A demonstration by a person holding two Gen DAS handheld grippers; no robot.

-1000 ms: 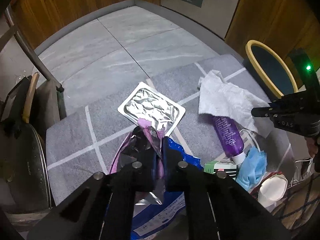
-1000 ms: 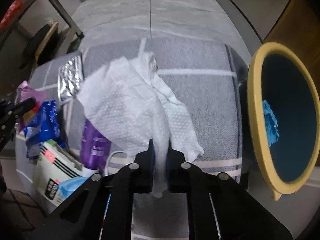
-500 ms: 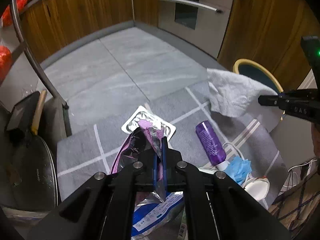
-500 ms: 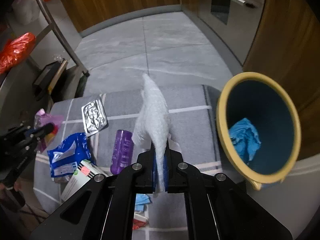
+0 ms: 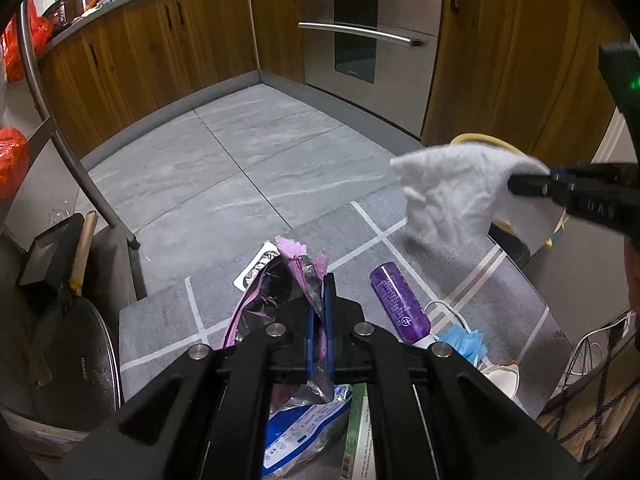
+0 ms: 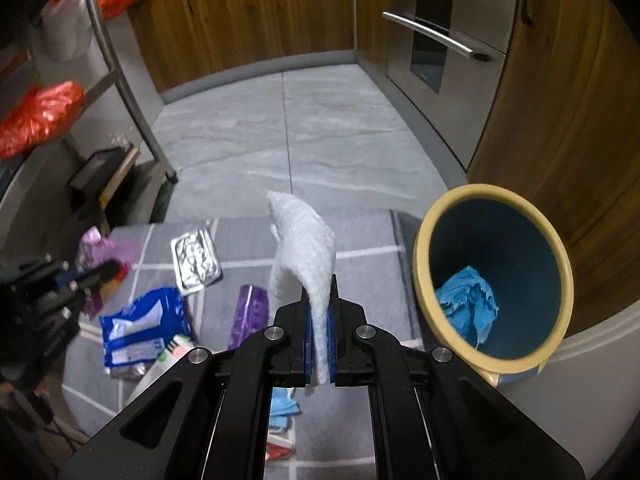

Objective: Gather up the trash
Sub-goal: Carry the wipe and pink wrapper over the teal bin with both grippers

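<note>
Right wrist: claw (image 6: 319, 344) pinches dimpled paper towel (image 6: 304, 252).

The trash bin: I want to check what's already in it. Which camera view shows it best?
The right wrist view: the trash bin opens toward the camera, with crumpled blue trash inside. In the left wrist view only part of its yellow rim shows behind the white paper towel.
</note>
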